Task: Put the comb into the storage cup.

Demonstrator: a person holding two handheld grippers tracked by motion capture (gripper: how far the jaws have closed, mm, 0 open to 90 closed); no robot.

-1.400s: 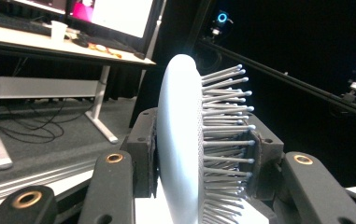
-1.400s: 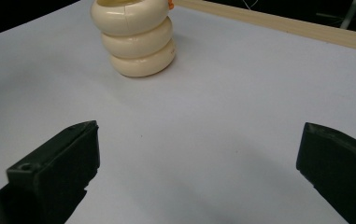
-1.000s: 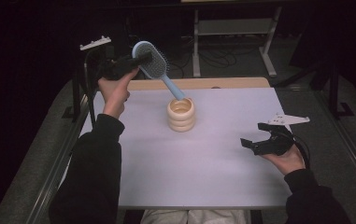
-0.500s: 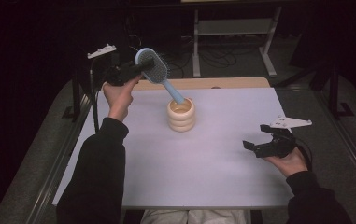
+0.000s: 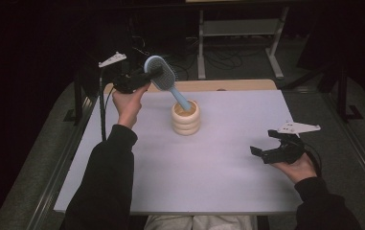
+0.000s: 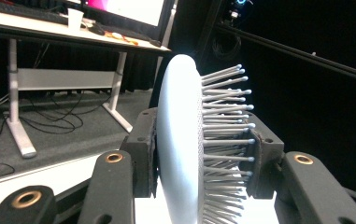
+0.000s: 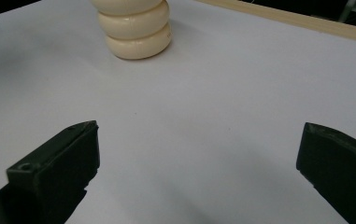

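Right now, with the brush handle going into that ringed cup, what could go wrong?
1. The left gripper clamps the hairbrush by its head, one side on the bristles; that hold may slip.
2. The tilted handle enters the cream holder, which nothing steadies; a sideways push might tip it.
3. The right gripper is open and far off, too distant to catch it.

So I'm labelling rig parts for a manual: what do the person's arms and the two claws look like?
Both arms wear dark long sleeves. Each claw is black: the left claw and right claw each carry a grey three-cornered plate on top and trail a dark cable. Brass-coloured rivets mark the jaw links.
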